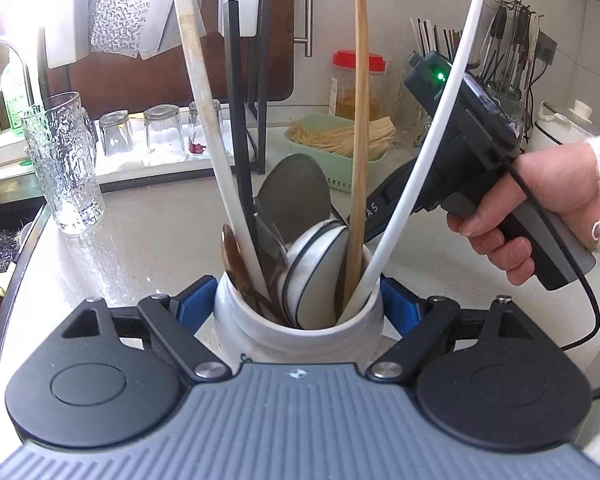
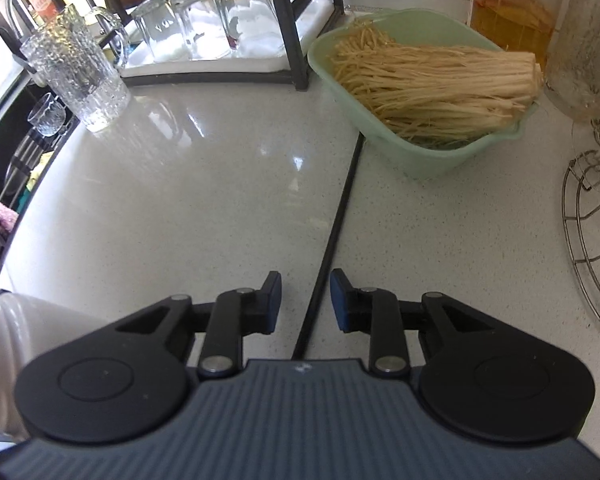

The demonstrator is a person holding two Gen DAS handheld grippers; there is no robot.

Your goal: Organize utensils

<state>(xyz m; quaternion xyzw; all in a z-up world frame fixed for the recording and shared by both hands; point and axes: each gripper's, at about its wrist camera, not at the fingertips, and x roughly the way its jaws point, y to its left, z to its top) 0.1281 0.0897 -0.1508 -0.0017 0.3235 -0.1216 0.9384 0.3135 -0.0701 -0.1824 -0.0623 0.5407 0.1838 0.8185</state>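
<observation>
The left gripper point(image 1: 296, 304) clasps the neck of a white ceramic utensil crock point(image 1: 300, 334), its blue pads point(image 1: 194, 300) pressed to either side. Standing in the crock are a white-handled ladle point(image 1: 208, 120), a black handle point(image 1: 238, 120), a wooden handle point(image 1: 360, 120), a slim white handle point(image 1: 420, 148) leaning right, and white-rimmed spoon bowls point(image 1: 316, 268). Behind it the right gripper point(image 1: 384, 208), held in a hand point(image 1: 540, 216), hovers over the counter point(image 1: 160, 248); its fingers seem hidden behind the utensils. A textured glass mug point(image 1: 66, 164) stands to the left.

Bright daylight upper left, countertop point(image 2: 204, 184) glare, fisheye edges
</observation>
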